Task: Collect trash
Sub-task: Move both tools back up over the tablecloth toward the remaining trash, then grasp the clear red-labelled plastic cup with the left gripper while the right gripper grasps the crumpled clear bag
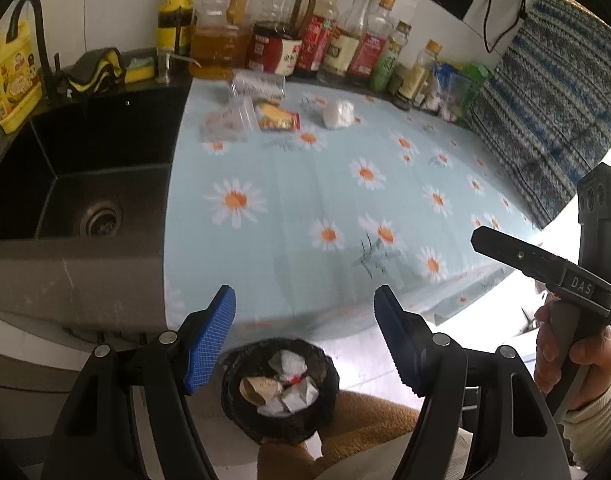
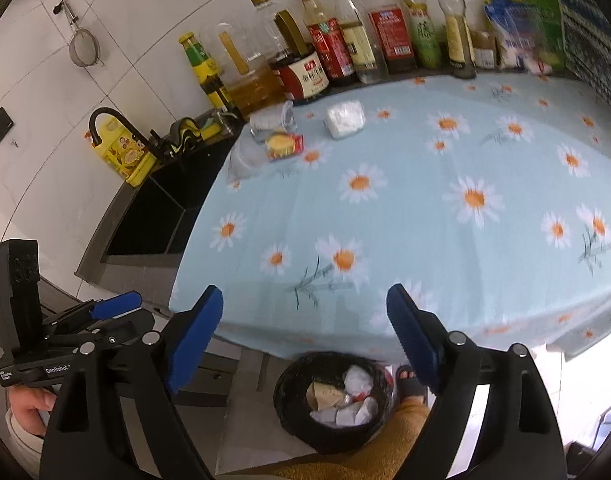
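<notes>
Both your grippers, left (image 1: 305,340) and right (image 2: 305,336), hang wide and empty over the bin (image 1: 279,390); reaching for the far wrapper (image 1: 279,117) could topple the bottles (image 1: 345,40) behind

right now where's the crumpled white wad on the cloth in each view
Left wrist view: the white wad lies upper centre on the daisy cloth, right of the yellow-red wrapper.
Right wrist view: the white wad lies upper centre, again right of the wrapper.
Shared landmark: the red-labelled jar standing behind it by the wall.
</notes>
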Demonstrator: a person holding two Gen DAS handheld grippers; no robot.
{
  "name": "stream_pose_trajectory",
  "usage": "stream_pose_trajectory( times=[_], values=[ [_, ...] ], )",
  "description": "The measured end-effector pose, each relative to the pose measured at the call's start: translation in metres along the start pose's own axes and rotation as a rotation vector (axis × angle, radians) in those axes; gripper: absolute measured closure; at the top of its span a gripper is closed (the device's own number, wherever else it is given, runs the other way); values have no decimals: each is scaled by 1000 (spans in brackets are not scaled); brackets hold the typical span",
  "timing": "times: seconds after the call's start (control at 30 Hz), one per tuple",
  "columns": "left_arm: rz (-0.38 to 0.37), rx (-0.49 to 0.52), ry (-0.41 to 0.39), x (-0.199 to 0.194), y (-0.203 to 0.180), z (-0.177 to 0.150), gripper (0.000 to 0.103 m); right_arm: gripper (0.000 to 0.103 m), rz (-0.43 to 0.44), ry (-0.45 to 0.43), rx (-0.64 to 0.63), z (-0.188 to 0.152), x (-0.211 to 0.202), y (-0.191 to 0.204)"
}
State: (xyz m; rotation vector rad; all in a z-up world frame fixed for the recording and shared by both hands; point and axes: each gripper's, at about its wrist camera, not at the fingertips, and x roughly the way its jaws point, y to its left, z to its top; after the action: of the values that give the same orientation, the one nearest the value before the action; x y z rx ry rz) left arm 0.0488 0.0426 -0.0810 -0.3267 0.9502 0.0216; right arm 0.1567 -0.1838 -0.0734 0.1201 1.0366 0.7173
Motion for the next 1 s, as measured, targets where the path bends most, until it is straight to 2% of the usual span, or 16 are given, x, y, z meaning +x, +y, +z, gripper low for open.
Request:
stream_pose_trajectory(
  times=[0.2,0.23,0.27,0.3,0.57,0.67,0.9,1.0],
  values=[
    [41,-37,-24,8,3,30,33,14,16,4,-35,38,13,-10],
    [49,-43,-24,10,4,35,31,14,21,6,-39,44,16,-13],
    [58,-54,-22,14,5,41,22,14,25,9,-46,52,20,-15],
    [62,-62,-24,17,6,45,20,14,28,10,-49,57,22,-17],
    [112,-107,-19,41,8,77,20,13,71,43,-85,99,53,-37],
    [123,-134,-13,50,13,88,11,13,89,63,-104,114,68,-42],
    [128,-225,34,84,33,117,10,10,132,107,-139,144,104,-56],
    [148,-231,54,98,38,129,10,10,146,125,-151,155,118,-61]
  ],
)
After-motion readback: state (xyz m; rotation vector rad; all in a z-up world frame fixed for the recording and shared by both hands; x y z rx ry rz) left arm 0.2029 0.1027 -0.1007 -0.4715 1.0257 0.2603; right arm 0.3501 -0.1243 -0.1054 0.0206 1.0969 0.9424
